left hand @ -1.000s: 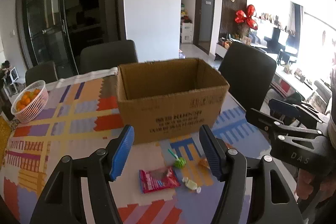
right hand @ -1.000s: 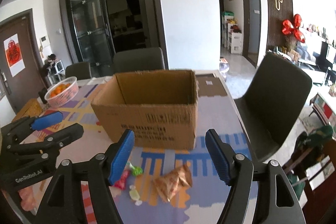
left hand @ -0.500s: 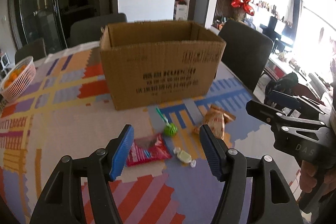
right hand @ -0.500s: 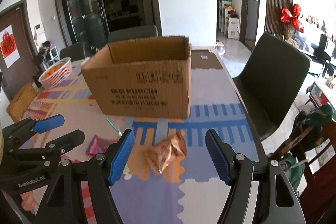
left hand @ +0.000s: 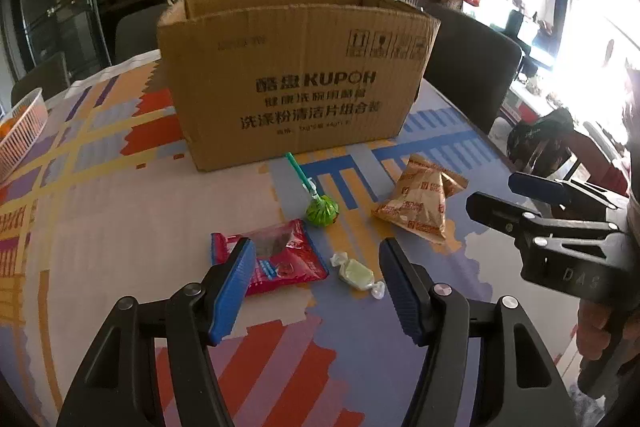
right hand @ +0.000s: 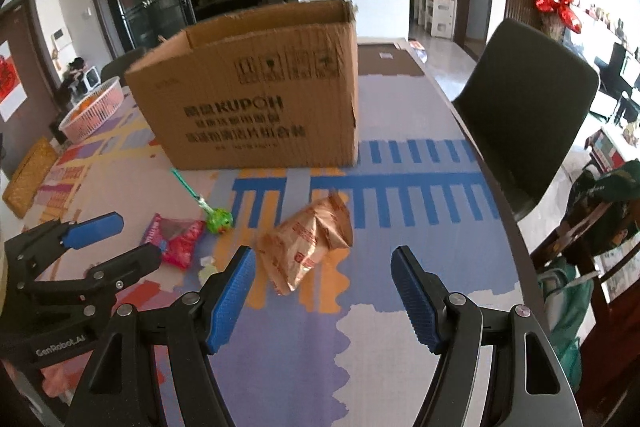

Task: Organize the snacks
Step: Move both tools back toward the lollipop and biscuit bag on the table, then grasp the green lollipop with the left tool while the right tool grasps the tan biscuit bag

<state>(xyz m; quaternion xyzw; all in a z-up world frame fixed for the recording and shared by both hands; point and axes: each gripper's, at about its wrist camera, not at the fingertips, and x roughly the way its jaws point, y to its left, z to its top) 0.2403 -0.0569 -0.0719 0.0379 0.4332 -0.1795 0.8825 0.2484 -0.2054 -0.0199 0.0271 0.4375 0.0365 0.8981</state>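
An open cardboard box (left hand: 296, 75) (right hand: 256, 99) stands on the patterned table. In front of it lie a red snack packet (left hand: 280, 255) (right hand: 176, 237), a green lollipop (left hand: 322, 211) (right hand: 219, 221), a pale wrapped candy (left hand: 356, 273) (right hand: 208, 269) and a tan snack bag (left hand: 420, 201) (right hand: 308, 239). My left gripper (left hand: 316, 267) is open above the red packet and candy, holding nothing. My right gripper (right hand: 324, 273) is open just over the near end of the tan bag, with nothing gripped. Each gripper shows in the other's view: right gripper (left hand: 516, 199), left gripper (right hand: 116, 239).
A pink basket of oranges (left hand: 20, 131) (right hand: 92, 111) sits at the far left of the table. Dark chairs (left hand: 472, 75) (right hand: 528, 115) stand along the right edge and behind the box. A woven item (right hand: 30, 175) lies at the left edge. A hand (left hand: 596, 327) holds the right gripper.
Both grippers have come down toward the table and tilted further downward. The snacks now lie higher in both views, close to the fingertips. The jaws have kept the same width.
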